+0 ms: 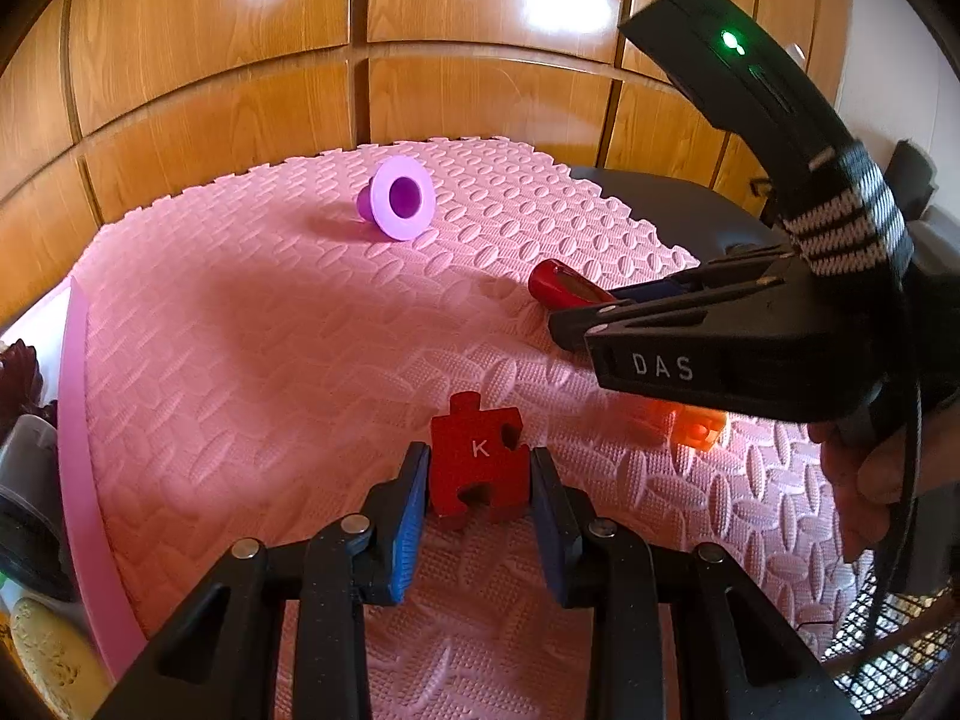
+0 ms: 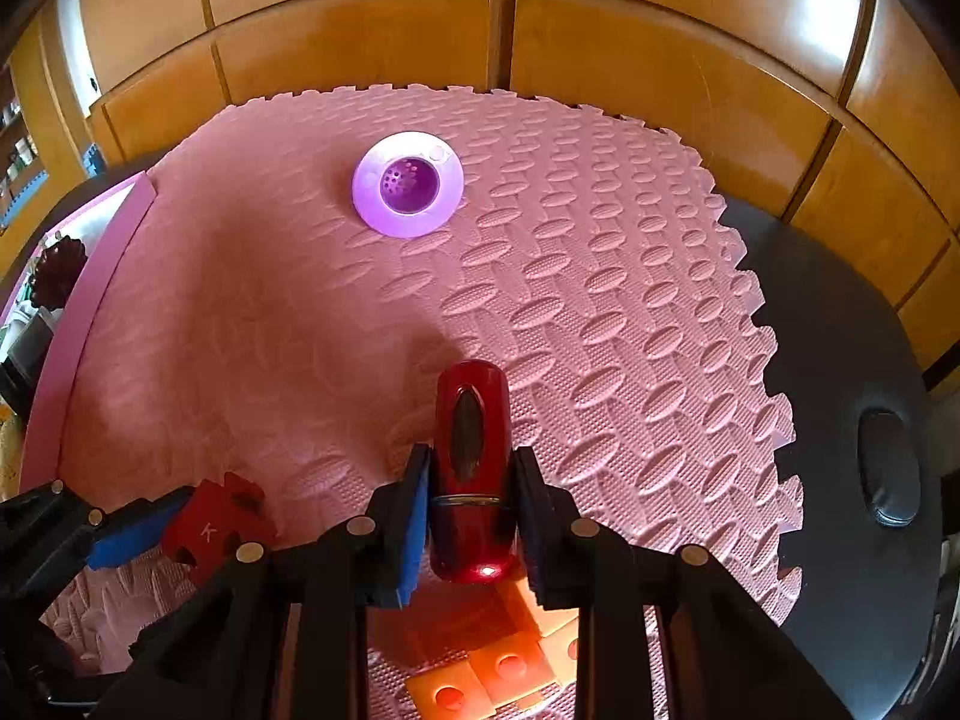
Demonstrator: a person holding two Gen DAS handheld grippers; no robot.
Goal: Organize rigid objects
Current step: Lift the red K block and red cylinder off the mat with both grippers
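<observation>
A pink interlocking foam mat [image 2: 600,312] with a raised oval pattern covers most of a dark desk [image 2: 852,540], which stands against glossy wooden cabinet panels [image 1: 240,60]. The left hand-held gripper [image 1: 480,480] is clamped on a red puzzle piece [image 1: 477,462] marked K, and the right hand-held gripper [image 2: 471,510] is clamped on a glossy red cylindrical case [image 2: 473,456]. A purple flanged cup [image 2: 408,185] lies on its side far back on the mat, and orange perforated blocks [image 2: 498,660] sit beneath the right one.

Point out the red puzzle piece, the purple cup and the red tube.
red puzzle piece [image 1: 477,462], left wrist view, lettered face.
purple cup [image 2: 409,185], right wrist view, inside.
red tube [image 2: 474,420], right wrist view, upper body.
</observation>
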